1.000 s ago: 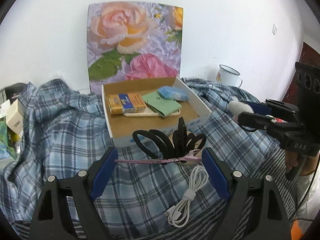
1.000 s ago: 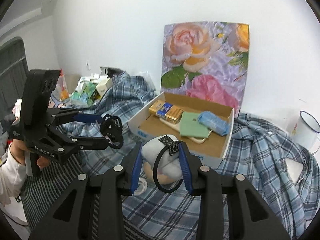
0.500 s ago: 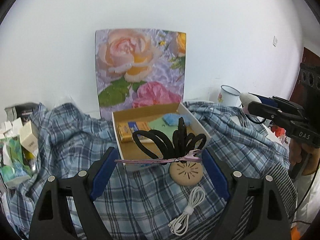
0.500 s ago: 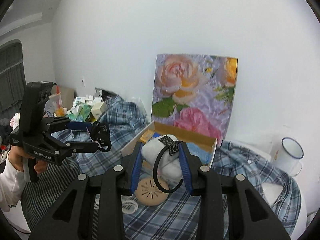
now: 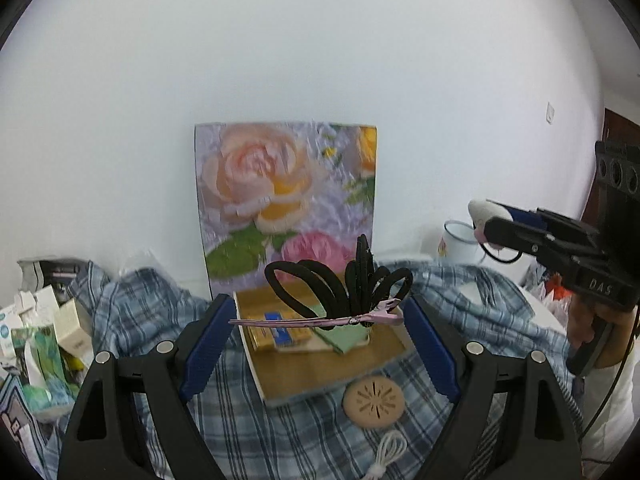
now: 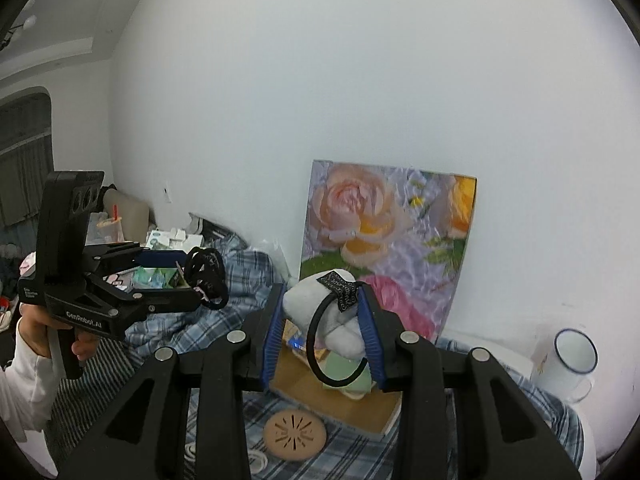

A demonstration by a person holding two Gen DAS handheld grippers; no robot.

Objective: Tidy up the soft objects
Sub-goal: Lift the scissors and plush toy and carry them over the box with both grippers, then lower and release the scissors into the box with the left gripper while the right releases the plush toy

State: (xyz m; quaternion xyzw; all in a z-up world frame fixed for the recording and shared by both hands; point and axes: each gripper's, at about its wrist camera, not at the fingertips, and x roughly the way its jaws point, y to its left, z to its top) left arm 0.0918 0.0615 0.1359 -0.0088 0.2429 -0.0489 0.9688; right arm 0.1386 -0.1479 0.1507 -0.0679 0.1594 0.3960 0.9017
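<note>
My left gripper is shut on a pink hair clip that carries several black hair ties; it hangs well above the open cardboard box. It also shows in the right wrist view. My right gripper is shut on a white soft bundle with a black hair tie looped around it, held above the box. It also shows in the left wrist view.
The box holds a yellow-blue packet and a green cloth, with its rose-printed lid upright against the wall. A tan round disc and a white cable lie on the plaid cloth. An enamel mug stands right. Cartons pile left.
Both grippers have risen with their loads; the box and cloth sit lower in both views. The tan disc came into view in front of the box.
</note>
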